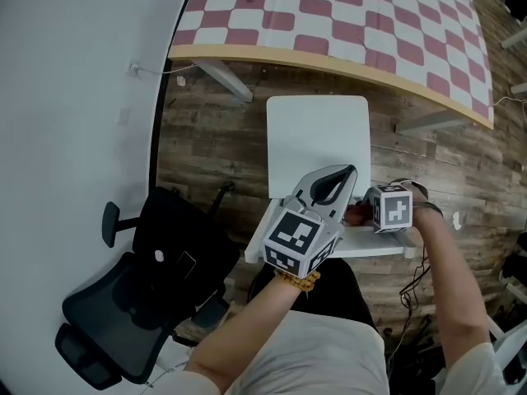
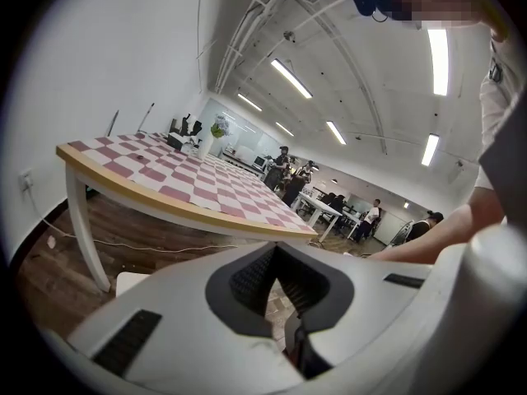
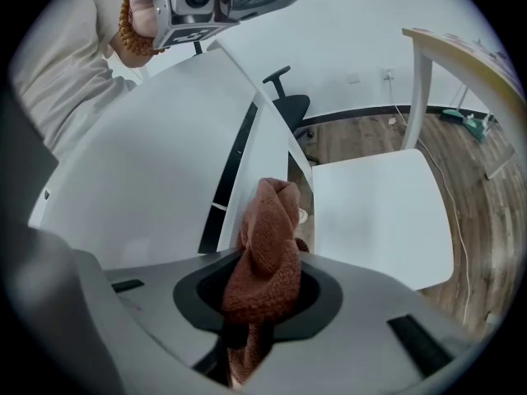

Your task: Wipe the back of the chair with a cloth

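A black office chair (image 1: 156,278) stands at the far left on the wooden floor, beside a white wall. Just right of it, the left gripper (image 1: 344,175) hangs over the rear of a white chair (image 1: 317,138). Its jaws are pressed together with nothing between them, and they point out towards a table (image 1: 346,23) with a red and white checked top. Further right, a reddish-brown cloth (image 1: 356,214) sits at the top edge of the chair's backrest (image 3: 140,188). The right gripper (image 1: 363,212) is clamped on this cloth. The bunched cloth sticks up out of the jaws, alongside the edge of the white backrest panel.
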Available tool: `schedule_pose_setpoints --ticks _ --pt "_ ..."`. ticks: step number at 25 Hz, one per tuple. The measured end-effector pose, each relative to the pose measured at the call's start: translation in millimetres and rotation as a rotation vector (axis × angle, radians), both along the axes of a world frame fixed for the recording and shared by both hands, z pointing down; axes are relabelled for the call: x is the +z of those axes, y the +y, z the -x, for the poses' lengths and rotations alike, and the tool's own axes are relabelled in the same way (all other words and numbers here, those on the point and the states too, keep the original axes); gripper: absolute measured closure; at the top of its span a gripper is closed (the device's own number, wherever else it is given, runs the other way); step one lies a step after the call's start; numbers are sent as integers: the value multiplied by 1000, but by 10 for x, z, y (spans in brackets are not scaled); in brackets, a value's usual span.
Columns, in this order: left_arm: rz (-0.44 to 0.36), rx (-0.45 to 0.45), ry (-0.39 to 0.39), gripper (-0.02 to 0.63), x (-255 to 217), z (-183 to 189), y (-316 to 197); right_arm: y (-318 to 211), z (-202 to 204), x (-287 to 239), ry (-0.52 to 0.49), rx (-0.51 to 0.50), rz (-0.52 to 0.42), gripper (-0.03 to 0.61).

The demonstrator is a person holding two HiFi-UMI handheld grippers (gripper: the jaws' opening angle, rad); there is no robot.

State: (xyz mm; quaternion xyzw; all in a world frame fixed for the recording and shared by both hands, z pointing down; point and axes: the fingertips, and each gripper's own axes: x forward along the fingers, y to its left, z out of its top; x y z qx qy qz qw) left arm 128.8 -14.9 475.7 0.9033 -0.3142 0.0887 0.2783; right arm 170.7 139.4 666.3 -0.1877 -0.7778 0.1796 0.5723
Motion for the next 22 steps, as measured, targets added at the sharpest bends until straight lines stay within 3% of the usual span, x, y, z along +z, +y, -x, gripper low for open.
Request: schedule_pose_setpoints --ticks 10,22 --pt "3 -9 0 601 126 -8 -72 -45 -93 284 29 22 6 477" --pt "-1 -10 -3 601 21 8 35 -6 -145 -24 36 52 35 477"
